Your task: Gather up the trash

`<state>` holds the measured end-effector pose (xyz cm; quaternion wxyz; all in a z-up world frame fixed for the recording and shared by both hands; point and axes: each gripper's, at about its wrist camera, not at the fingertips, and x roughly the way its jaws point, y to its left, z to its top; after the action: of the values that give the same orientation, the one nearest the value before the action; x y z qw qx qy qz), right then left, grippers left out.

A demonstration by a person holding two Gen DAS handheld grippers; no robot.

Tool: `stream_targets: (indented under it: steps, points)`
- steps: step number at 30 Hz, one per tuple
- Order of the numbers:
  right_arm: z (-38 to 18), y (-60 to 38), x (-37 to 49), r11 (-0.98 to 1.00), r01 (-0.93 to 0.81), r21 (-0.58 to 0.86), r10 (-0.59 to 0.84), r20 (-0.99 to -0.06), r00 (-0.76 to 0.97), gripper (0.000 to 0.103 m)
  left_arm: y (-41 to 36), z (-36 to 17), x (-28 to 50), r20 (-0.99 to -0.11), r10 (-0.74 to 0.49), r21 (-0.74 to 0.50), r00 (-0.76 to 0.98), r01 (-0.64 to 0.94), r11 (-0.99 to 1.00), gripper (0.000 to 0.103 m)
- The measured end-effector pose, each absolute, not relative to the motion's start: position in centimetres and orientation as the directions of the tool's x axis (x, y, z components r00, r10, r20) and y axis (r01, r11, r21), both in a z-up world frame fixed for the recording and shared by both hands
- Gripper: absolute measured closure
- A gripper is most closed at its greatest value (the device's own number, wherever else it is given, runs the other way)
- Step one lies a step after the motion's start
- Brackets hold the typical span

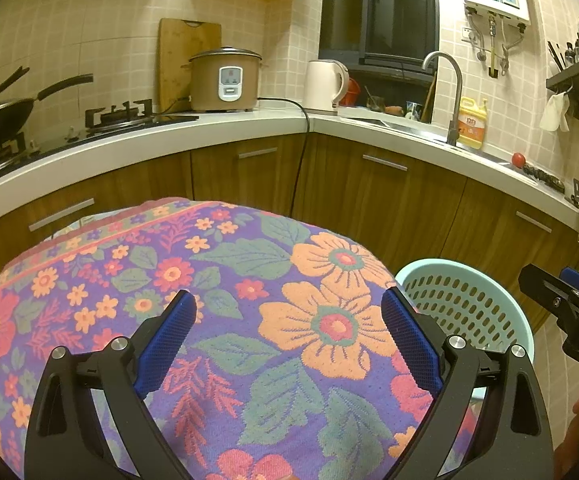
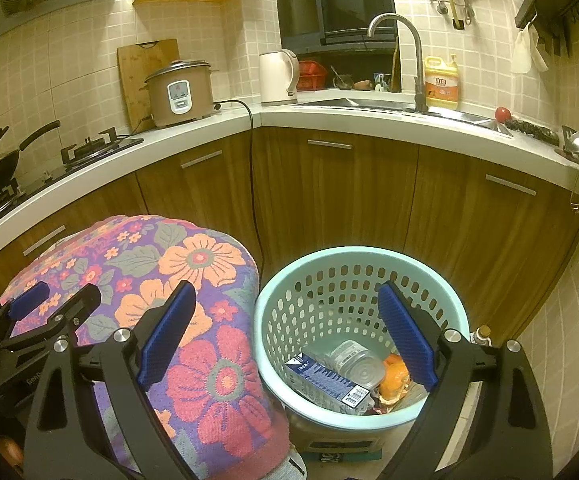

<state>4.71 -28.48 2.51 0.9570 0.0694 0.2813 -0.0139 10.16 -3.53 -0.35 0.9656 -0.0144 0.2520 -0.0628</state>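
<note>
A light blue perforated basket (image 2: 359, 258) stands on the floor beside a table covered with a floral cloth (image 2: 209, 364). Inside the basket lie a blue carton (image 2: 325, 382), a clear plastic bottle (image 2: 355, 360) and orange peel (image 2: 394, 376). My right gripper (image 2: 285, 336) is open and empty, above the basket's left rim. My left gripper (image 1: 287, 338) is open and empty, over the floral cloth (image 1: 249, 280). The basket also shows in the left wrist view (image 1: 461, 308), with the right gripper (image 1: 561, 304) above it. The left gripper shows at the left of the right wrist view (image 2: 49, 300).
A white L-shaped counter (image 1: 209, 132) over wooden cabinets (image 1: 369, 200) runs behind. On it are a rice cooker (image 1: 225, 80), a kettle (image 1: 325, 86), a gas hob with a wok (image 1: 1, 116), a sink with tap (image 1: 453, 92), a yellow detergent bottle (image 1: 472, 122) and a tomato (image 1: 518, 159). A black cord (image 1: 301, 160) hangs down the cabinets.
</note>
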Motion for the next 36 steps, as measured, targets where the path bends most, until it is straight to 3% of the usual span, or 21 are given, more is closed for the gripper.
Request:
stream_targets:
  steps: [36]
  points:
    - [2.15,-28.46,4.87,0.991,0.075,0.114,0.0,-0.55,0.835,0.015,-3.92,0.01,9.97,-0.476,-0.127,-0.052,0.87,0.116,0.992,0.012]
